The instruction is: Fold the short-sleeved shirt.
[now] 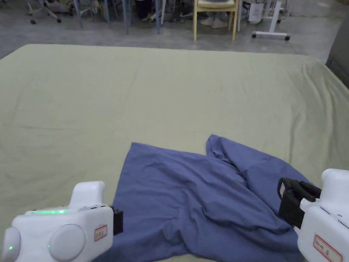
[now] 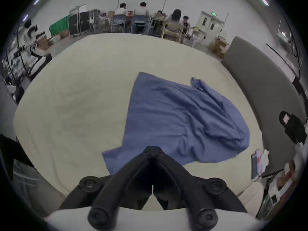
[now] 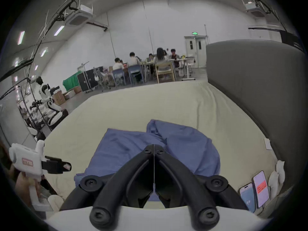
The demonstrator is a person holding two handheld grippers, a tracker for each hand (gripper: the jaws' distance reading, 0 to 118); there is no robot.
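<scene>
A blue short-sleeved shirt (image 1: 201,201) lies crumpled and partly doubled over on the pale sheet (image 1: 170,95), near the front edge. Its right part is bunched into folds (image 3: 186,144). My left gripper (image 1: 117,221) sits at the shirt's near left edge. Its jaws (image 2: 152,148) are shut above the cloth's near corner (image 2: 115,159), with nothing seen between them. My right gripper (image 1: 289,201) hovers over the shirt's right side, and its jaws (image 3: 154,146) are pressed together with no cloth in them. The left gripper (image 3: 56,165) also shows from the right gripper view, held by a hand.
A grey padded panel (image 3: 260,88) stands along the bed's right side. Two phones (image 3: 255,191) lie at the near right corner. Beyond the far edge stand a yellow chair (image 1: 215,17), tables with seated people (image 3: 150,59), and a white robot (image 3: 46,99) at the left.
</scene>
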